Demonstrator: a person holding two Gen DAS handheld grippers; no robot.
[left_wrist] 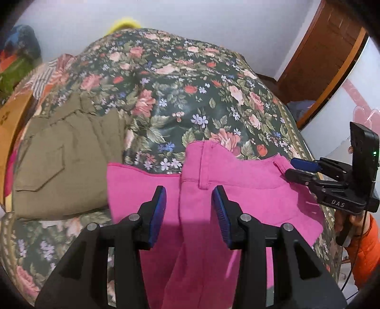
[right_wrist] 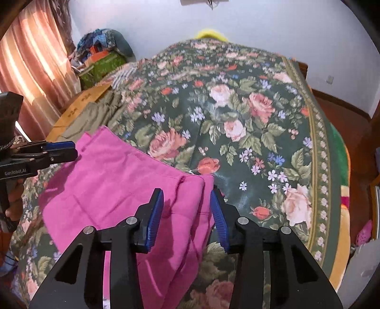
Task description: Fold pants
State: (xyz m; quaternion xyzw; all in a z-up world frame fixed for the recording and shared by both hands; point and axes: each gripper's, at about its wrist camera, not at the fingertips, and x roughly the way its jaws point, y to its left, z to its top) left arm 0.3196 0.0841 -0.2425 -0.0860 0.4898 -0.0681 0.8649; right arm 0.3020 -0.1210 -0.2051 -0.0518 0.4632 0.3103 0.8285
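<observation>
The pink pants (left_wrist: 237, 180) lie folded on the bed's floral cover (left_wrist: 180, 95), near its front edge. Left gripper (left_wrist: 189, 214) and right gripper (right_wrist: 187, 215) hover over them, fingers apart, gripping nothing. Olive pants (left_wrist: 68, 164) lie just beside, to the left.

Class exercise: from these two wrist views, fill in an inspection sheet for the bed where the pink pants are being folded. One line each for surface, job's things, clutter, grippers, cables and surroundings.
Surface: floral bedspread, covering the bed.
Job's things: pink pants lying on the bedspread, waistband away from the cameras.
Clutter: olive trousers beside them; cardboard box at the bed's edge; pile of colourful bundles beyond.
Grippers: left gripper open, pink fabric beneath the gap; right gripper open over the pants' edge.
Cables: thin black cable hanging by the orange sleeve.
Surroundings: curtain, pale wall, wooden door.
</observation>
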